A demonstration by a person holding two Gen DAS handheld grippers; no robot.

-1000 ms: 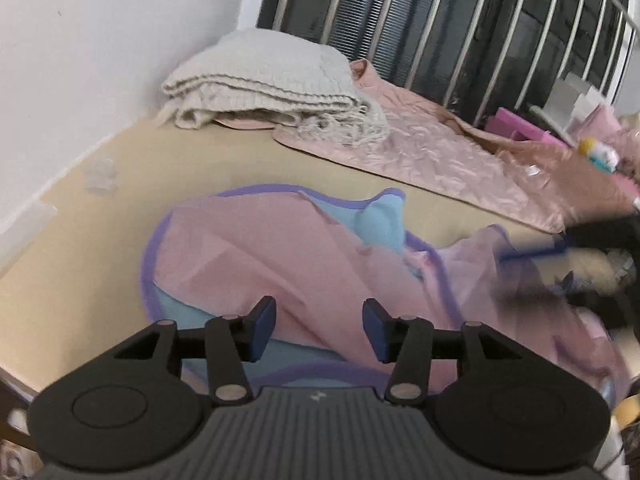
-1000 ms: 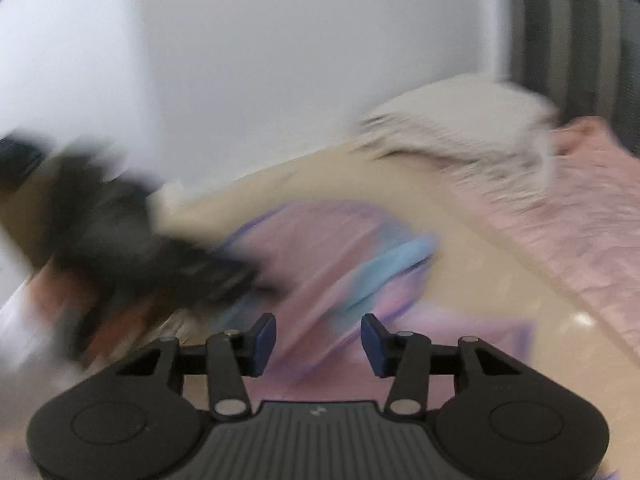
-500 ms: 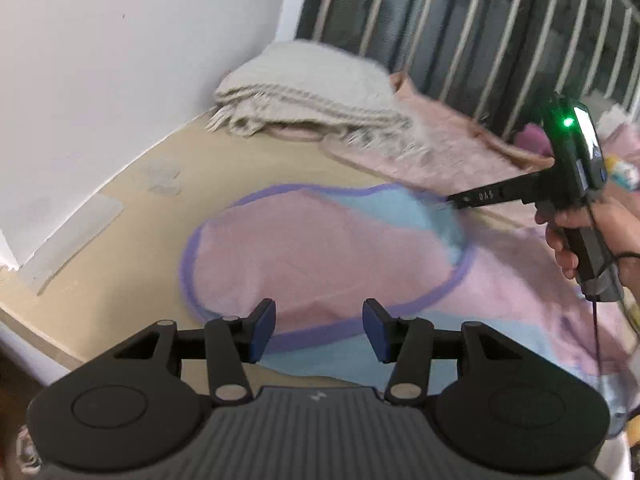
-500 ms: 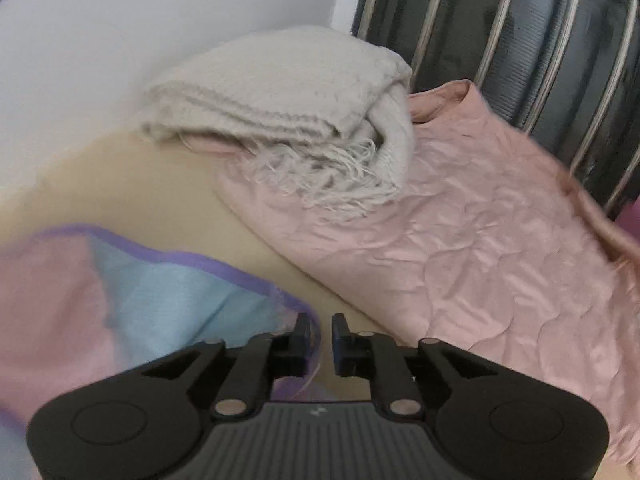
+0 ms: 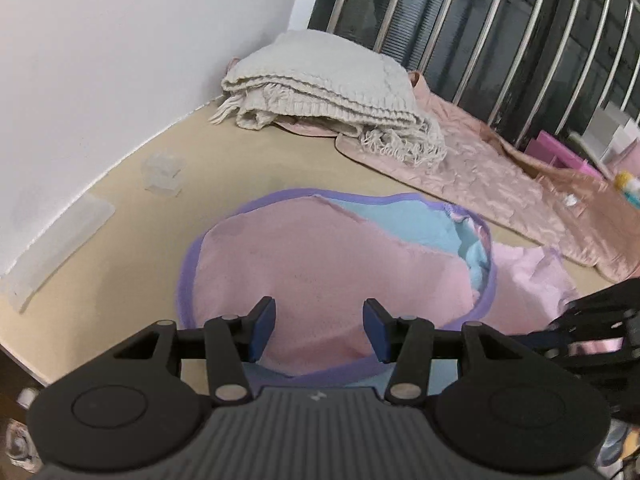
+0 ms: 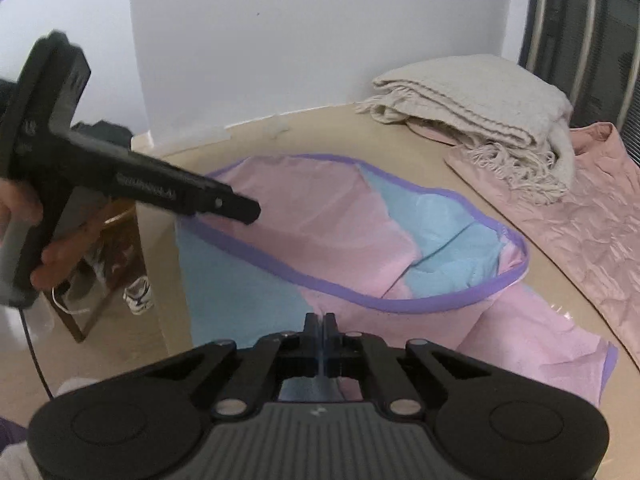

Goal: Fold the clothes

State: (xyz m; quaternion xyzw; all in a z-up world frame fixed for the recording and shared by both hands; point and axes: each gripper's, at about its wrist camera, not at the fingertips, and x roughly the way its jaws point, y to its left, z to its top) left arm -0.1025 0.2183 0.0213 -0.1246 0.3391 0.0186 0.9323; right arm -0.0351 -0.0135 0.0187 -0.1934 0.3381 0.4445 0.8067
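Right hand-held gripper (image 6: 319, 330) has just shut on the garment (image 6: 340, 236) near edge; left hand-held gripper (image 5: 319, 330) half-open, empty. Fold can start.

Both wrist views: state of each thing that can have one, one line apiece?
pink and blue garment: spread on the bed, partly folded, purple-trimmed edge turned over.
right gripper: jaws shut; whether they pinch fabric cannot be told.
left gripper: jaws apart, nothing between them, above the garment.
cream knitted blanket: folded, lying partly on the quilt.
pink quilt: spread flat, wrinkled.
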